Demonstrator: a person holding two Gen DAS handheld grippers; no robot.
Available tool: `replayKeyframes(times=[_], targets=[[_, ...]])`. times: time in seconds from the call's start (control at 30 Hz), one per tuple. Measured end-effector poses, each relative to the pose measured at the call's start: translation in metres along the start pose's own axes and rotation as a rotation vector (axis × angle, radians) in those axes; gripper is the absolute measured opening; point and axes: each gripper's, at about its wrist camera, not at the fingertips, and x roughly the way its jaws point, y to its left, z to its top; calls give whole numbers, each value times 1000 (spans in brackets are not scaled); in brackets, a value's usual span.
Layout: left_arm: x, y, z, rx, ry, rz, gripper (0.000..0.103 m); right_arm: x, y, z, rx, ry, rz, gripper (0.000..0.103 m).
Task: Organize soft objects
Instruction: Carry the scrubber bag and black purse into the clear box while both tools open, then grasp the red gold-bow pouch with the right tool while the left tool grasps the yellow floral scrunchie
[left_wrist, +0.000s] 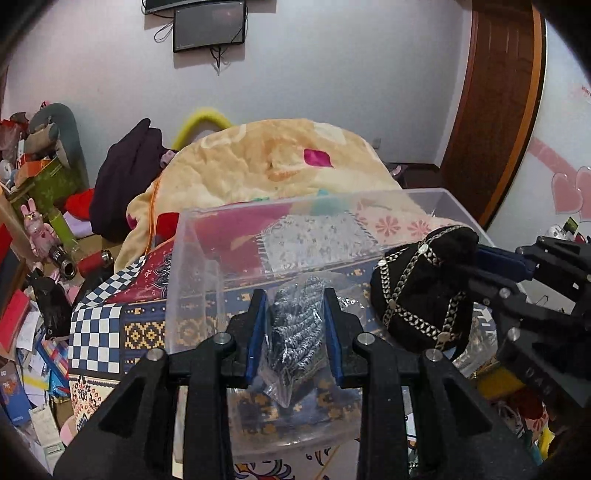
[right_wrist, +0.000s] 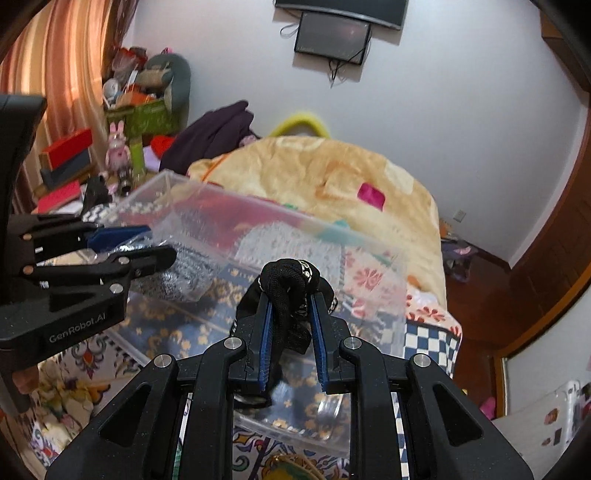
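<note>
My left gripper (left_wrist: 294, 295) is shut on a grey-and-white knit item in a clear plastic bag (left_wrist: 295, 332) and holds it over the clear plastic bin (left_wrist: 199, 258). My right gripper (right_wrist: 289, 295) is shut on a black fabric cap with silver chain trim (right_wrist: 286, 288). In the left wrist view the cap (left_wrist: 424, 291) hangs over the bin's right side, with the right gripper (left_wrist: 476, 262) entering from the right. In the right wrist view the left gripper (right_wrist: 147, 242) with its bag (right_wrist: 181, 273) is at the bin's (right_wrist: 258, 218) left end.
The bin stands on a bed with a patterned quilt (left_wrist: 110, 332). A peach blanket (left_wrist: 277, 158) is heaped behind it, with dark clothing (left_wrist: 125, 184) to its left. Cluttered boxes and toys (left_wrist: 40, 221) crowd the left side. A wooden door (left_wrist: 495, 110) is at right.
</note>
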Motion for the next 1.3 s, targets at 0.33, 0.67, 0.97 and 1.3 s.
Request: replayKeyframes(times=[0.33, 0.67, 0.97, 1.3], targets=[[-27, -9, 0, 20, -57, 1, 55, -10, -15, 2, 81, -5, 86, 38], [-82, -9, -11, 37, -154, -17, 73, -61, -21, 0, 97, -129, 88, 48], [-117, -9, -51, 73, -195, -11, 85, -94, -22, -38, 111, -210, 77, 63], [-111, -18, -108, 111, -147, -2, 85, -82, -32, -96, 231, -155, 40, 70]])
